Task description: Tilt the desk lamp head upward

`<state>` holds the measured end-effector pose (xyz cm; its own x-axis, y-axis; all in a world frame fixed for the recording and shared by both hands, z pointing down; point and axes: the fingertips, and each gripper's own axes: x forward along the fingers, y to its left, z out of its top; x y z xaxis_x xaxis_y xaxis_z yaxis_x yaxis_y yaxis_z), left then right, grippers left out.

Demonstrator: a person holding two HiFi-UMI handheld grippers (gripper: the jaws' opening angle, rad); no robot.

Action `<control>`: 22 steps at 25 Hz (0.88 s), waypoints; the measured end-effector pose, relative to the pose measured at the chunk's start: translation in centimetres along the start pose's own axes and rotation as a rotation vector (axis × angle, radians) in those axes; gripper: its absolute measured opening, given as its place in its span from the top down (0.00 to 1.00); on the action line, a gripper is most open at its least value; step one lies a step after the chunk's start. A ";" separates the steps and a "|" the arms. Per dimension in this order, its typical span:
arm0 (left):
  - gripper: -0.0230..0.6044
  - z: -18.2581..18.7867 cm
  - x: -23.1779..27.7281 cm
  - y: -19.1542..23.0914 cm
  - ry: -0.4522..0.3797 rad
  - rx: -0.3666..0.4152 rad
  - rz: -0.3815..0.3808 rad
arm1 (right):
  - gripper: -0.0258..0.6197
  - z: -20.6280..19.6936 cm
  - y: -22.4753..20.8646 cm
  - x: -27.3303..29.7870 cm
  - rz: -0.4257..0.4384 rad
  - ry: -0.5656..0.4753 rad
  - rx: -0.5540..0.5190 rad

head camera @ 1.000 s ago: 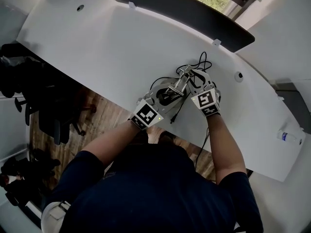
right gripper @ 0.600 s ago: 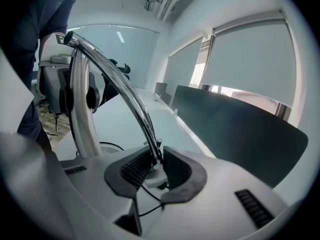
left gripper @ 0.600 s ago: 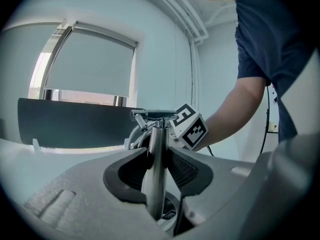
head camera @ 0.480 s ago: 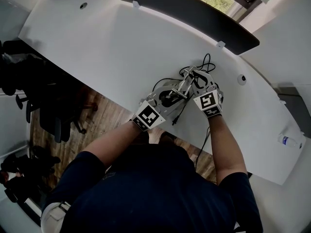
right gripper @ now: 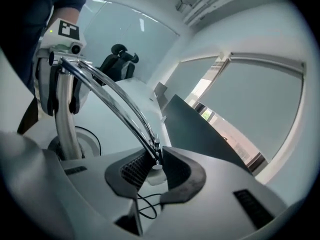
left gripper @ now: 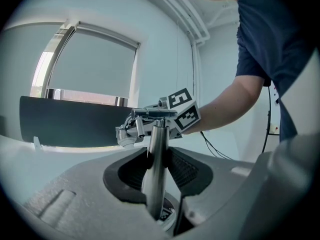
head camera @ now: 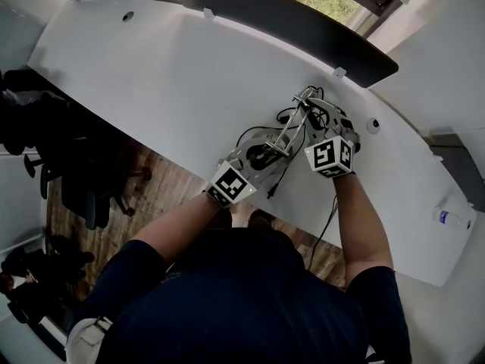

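The desk lamp has a chrome post (left gripper: 155, 169), a thin curved chrome arm (right gripper: 115, 99) and a round base (head camera: 261, 156) on the white desk (head camera: 167, 82). My left gripper (left gripper: 159, 170) holds the post low down, a pad pressed on each side; it also shows at the post in the right gripper view (right gripper: 60, 91). My right gripper (right gripper: 156, 165) is closing on the far end of the arm, where the small white lamp head (right gripper: 157, 176) sits between its pads. In the head view the arm (head camera: 292, 127) slants up toward the right gripper (head camera: 320, 112).
A black cable (head camera: 282, 171) trails from the lamp over the desk's near edge. A dark panel (head camera: 288, 21) runs along the desk's far side. Office chairs (head camera: 83, 180) stand on the floor to the left. A bottle (head camera: 452, 217) lies at the desk's right end.
My right gripper has moved up and away from me with the lamp's head end, and the arm has swung up with it. The left gripper has stayed on the post.
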<state>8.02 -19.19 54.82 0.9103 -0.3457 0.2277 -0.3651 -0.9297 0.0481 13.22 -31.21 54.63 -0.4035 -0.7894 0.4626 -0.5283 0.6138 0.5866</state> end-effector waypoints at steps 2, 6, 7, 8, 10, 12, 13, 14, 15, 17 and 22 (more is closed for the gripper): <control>0.76 0.0 0.0 0.0 -0.002 0.000 0.001 | 0.85 0.3 -0.3 -0.2 -0.013 0.008 -0.064; 0.76 0.1 0.0 0.0 -0.006 0.000 -0.002 | 0.85 1.9 -2.3 -1.2 -0.103 0.006 -0.175; 0.76 0.1 0.0 0.0 -0.007 0.001 -0.003 | 0.85 2.4 -2.7 -1.5 -0.119 0.008 -0.214; 0.76 0.1 -0.1 0.0 -0.008 0.002 -0.003 | 0.85 2.7 -3.0 -1.7 -0.129 0.010 -0.252; 0.76 0.0 -0.1 0.0 -0.010 -0.001 -0.002 | 0.85 3.2 -3.3 -2.1 -0.138 0.017 -0.315; 0.76 0.0 -0.1 -0.1 -0.012 0.001 -0.002 | 0.85 3.6 -3.6 -2.4 -0.149 0.022 -0.356; 0.76 0.0 -0.1 -0.1 -0.010 0.002 -0.003 | 0.85 3.9 -3.8 -2.6 -0.158 0.022 -0.370; 0.76 0.0 -0.1 -0.1 -0.008 0.001 -0.006 | 0.85 4.2 -3.9 -2.8 -0.169 0.022 -0.382; 0.76 0.0 -0.1 -0.1 -0.004 -0.002 -0.009 | 0.85 4.4 -4.1 -3.0 -0.180 0.022 -0.394; 0.76 -0.1 -0.1 -0.1 0.005 -0.005 -0.018 | 0.85 5.0 -4.4 -3.4 -0.198 0.023 -0.420; 0.76 -0.3 0.0 -0.1 0.028 -0.001 -0.027 | 0.84 6.3 -5.1 -4.4 -0.236 0.025 -0.485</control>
<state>7.98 -19.04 55.08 0.9140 -0.3170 0.2531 -0.3409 -0.9384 0.0557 13.00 -30.88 45.46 -0.2945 -0.9095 0.2935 -0.1941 0.3576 0.9135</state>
